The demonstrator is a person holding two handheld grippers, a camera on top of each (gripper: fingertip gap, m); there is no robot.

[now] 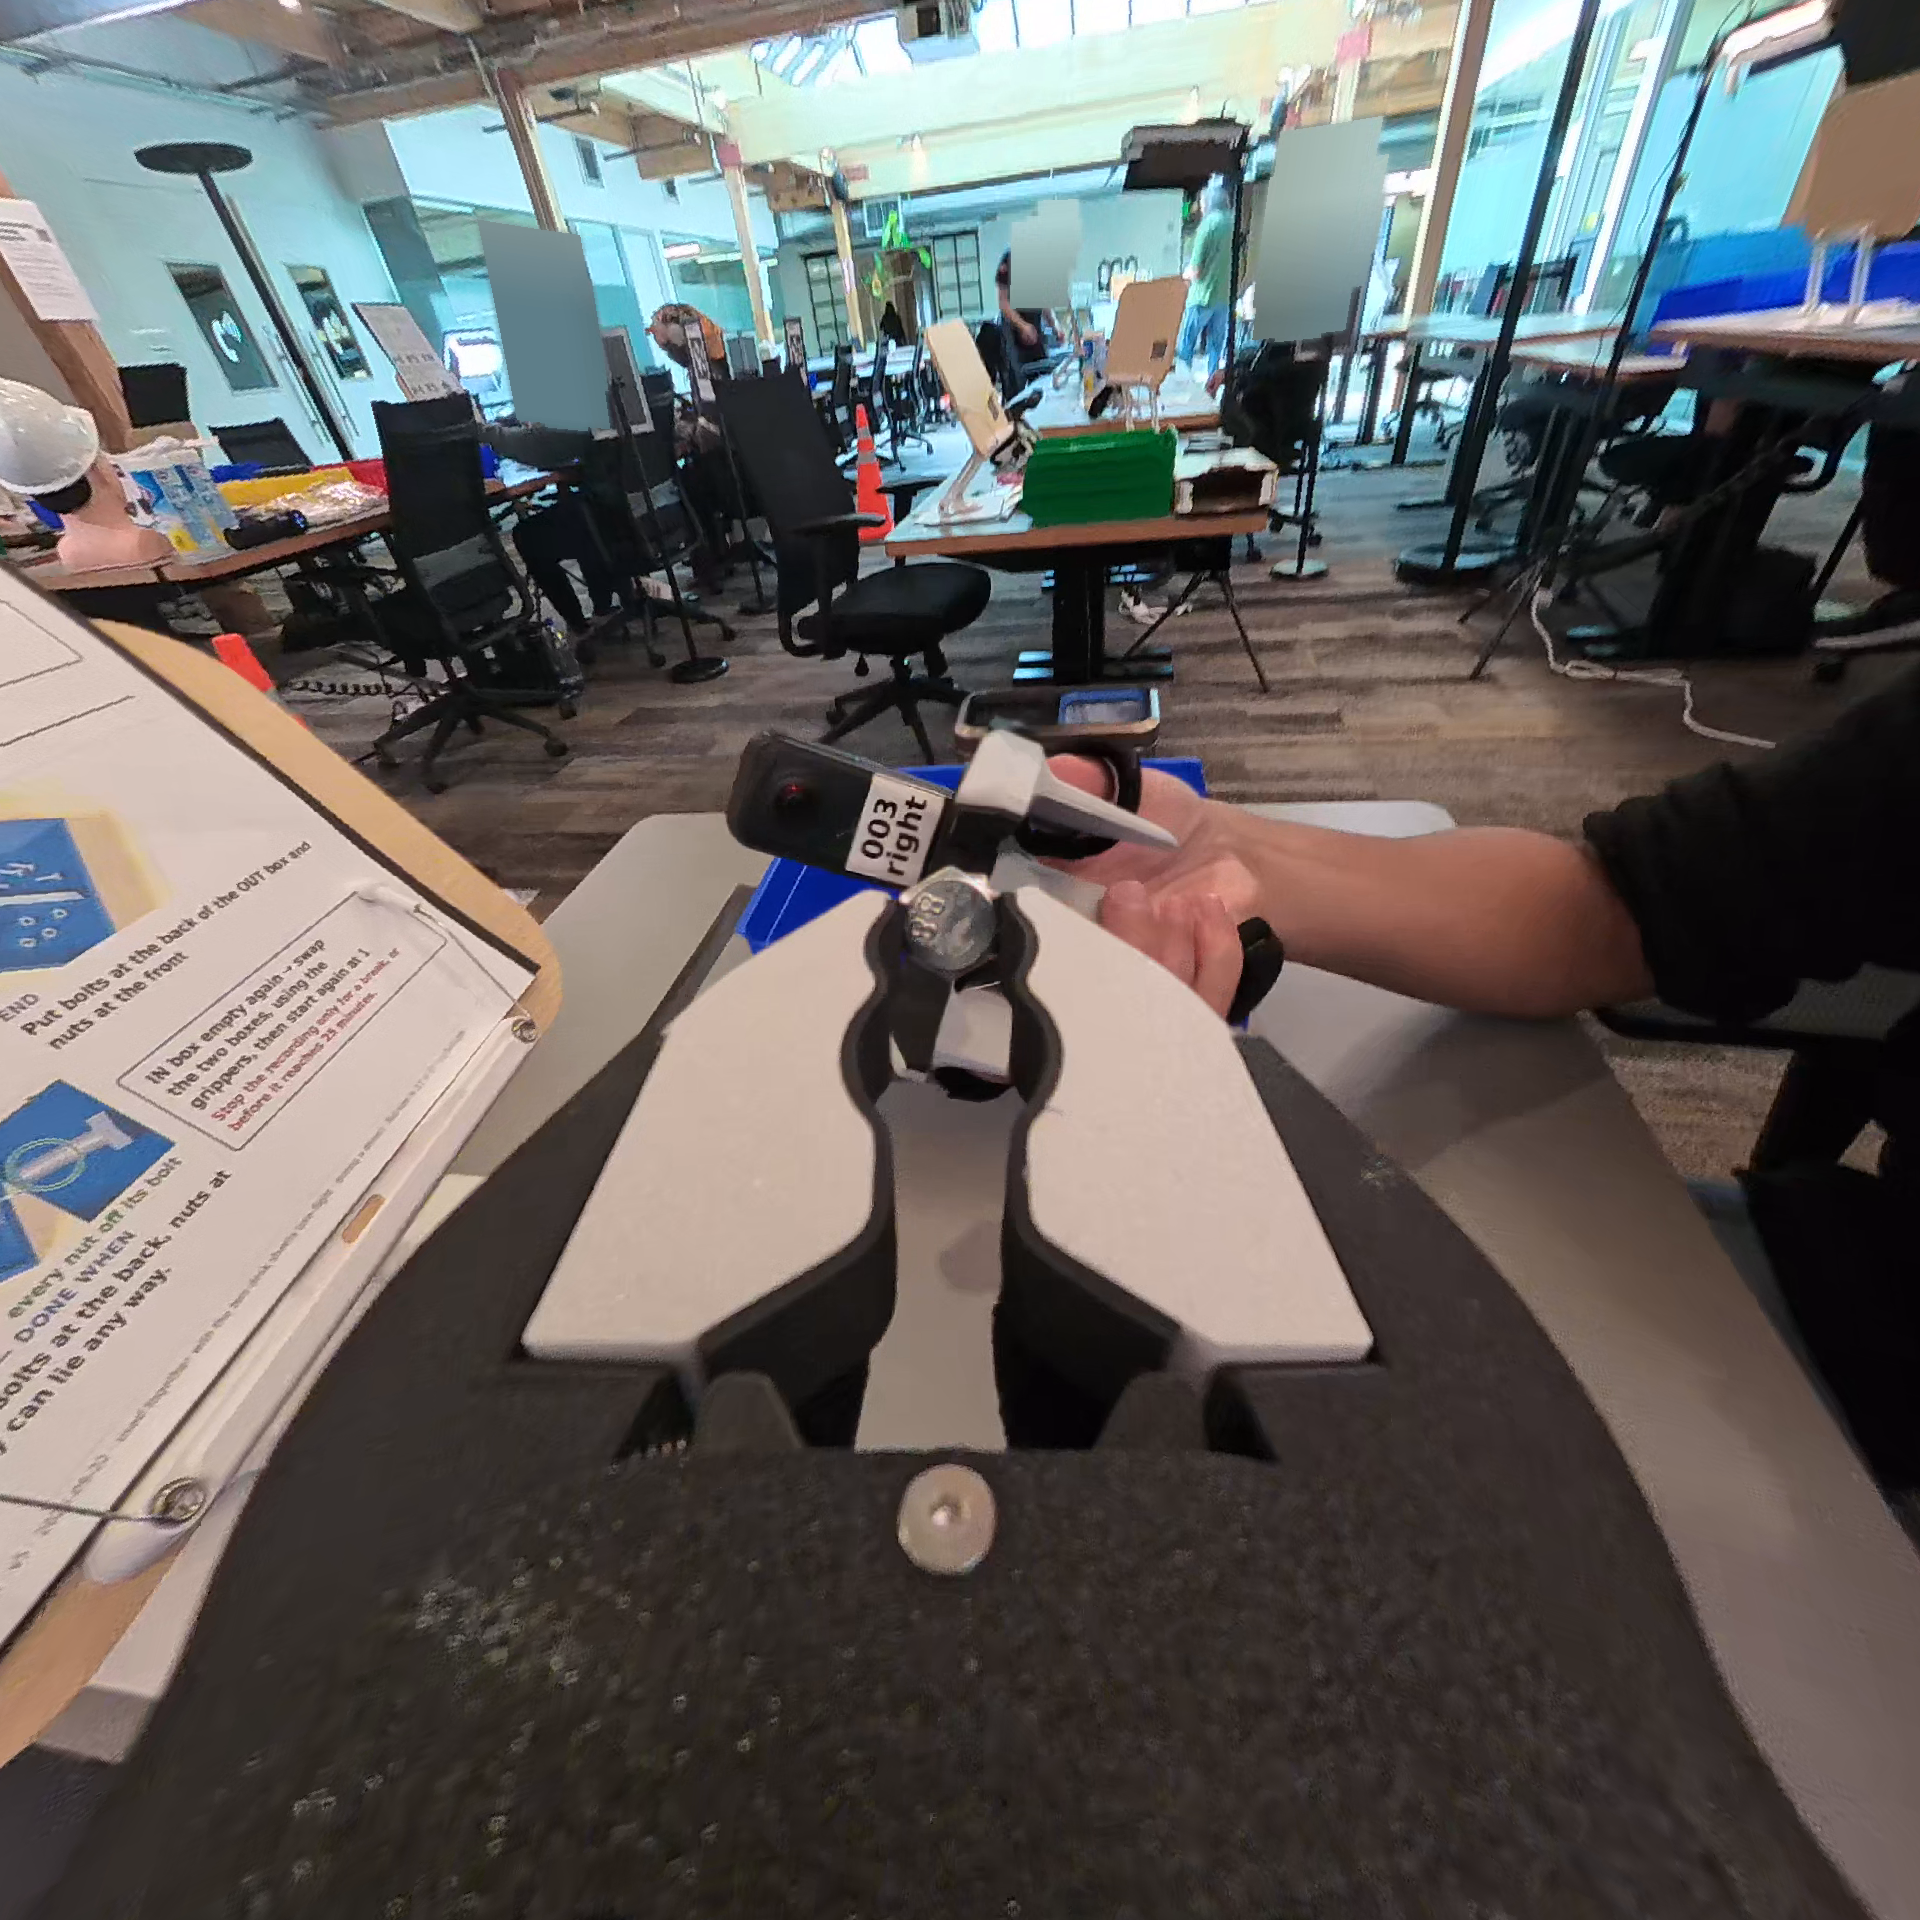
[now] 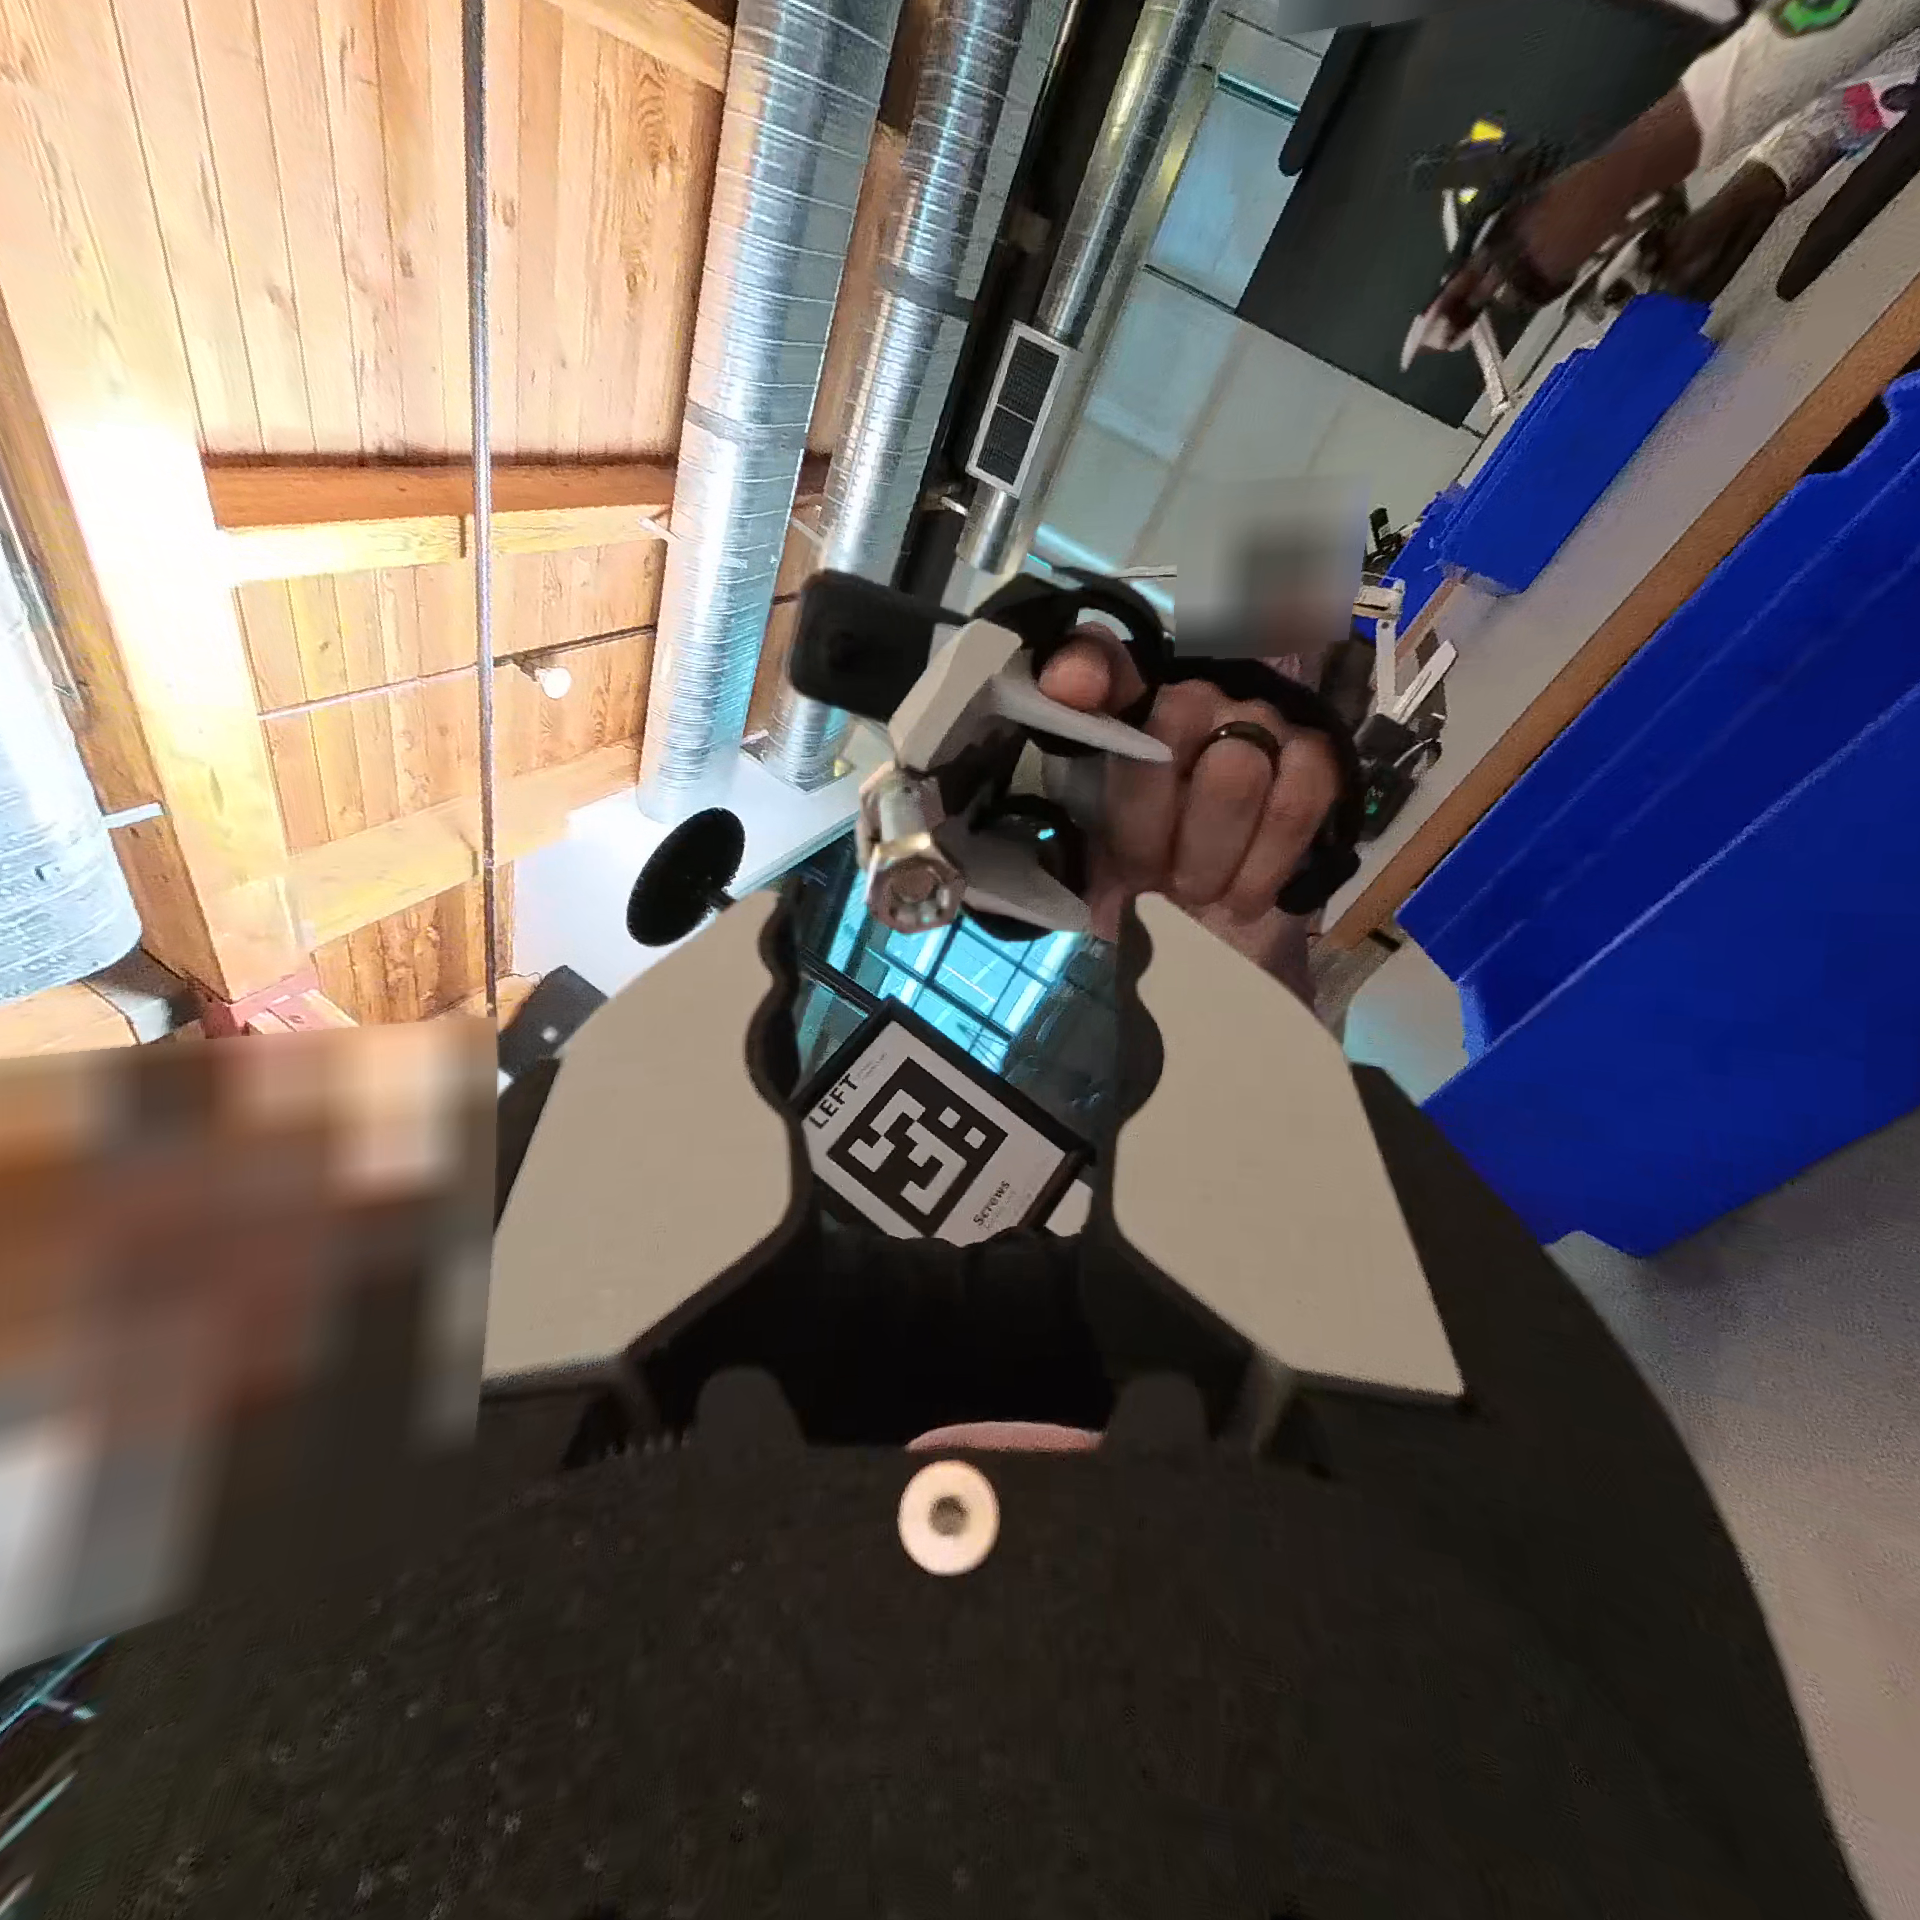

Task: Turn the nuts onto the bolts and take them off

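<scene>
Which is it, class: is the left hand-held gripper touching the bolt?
Touching. The left wrist view shows the left hand-held gripper with its black jaws closed around the bolt head, no gap visible.

Left hand-held gripper point(image 1: 951, 951) clamps bolt point(image 1: 948, 925).

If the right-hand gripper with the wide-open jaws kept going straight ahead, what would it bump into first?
Most likely the nut on the end of the bolt that the left gripper holds. It sits just beyond the right gripper, a little left of centre; depth is hard to judge.
</scene>
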